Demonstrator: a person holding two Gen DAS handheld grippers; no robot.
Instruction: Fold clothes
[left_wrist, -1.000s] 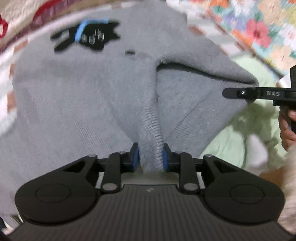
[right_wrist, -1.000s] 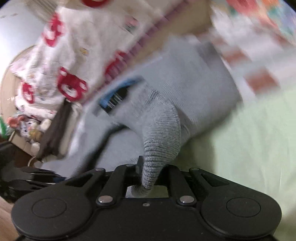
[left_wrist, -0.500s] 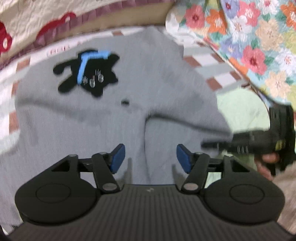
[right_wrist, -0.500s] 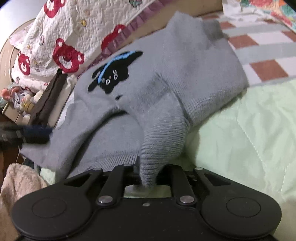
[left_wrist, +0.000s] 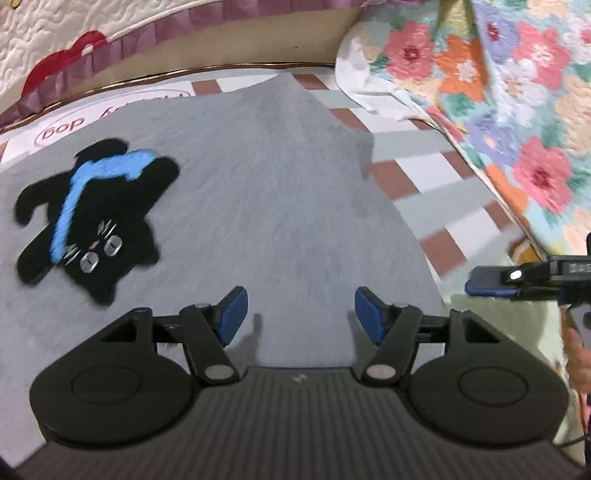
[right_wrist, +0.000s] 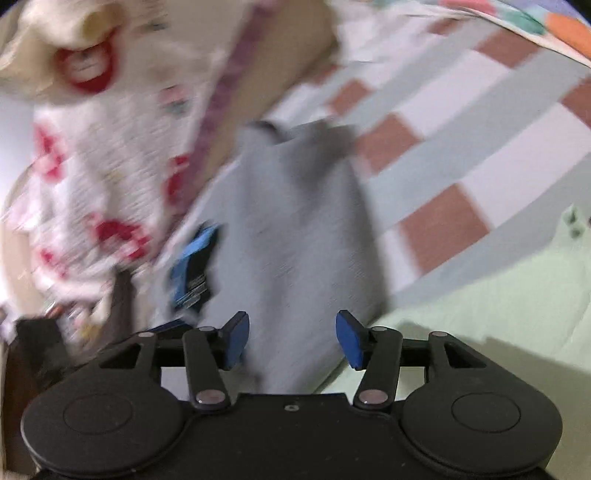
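A grey knit sweater (left_wrist: 280, 206) with a black cat patch (left_wrist: 92, 218) lies flat on the bed. My left gripper (left_wrist: 299, 314) is open and empty just above the sweater's near part. The right gripper's finger (left_wrist: 495, 280) shows at the right edge of the left wrist view, beside the sweater. In the blurred right wrist view, my right gripper (right_wrist: 291, 336) is open and empty over the sweater's near edge (right_wrist: 295, 236), with the cat patch (right_wrist: 192, 266) to its left.
A checked white, grey and brown sheet (left_wrist: 424, 177) lies under the sweater. A floral quilt (left_wrist: 517, 92) rises at the right. A bear-print quilt (right_wrist: 92, 184) and wooden bed edge (left_wrist: 184, 55) lie beyond. A pale green blanket (right_wrist: 498, 314) lies at the near right.
Both grippers let go of the sweater folds they held: the left opened first, the right just now. The sweater now lies flat, and both grippers have moved closer over it.
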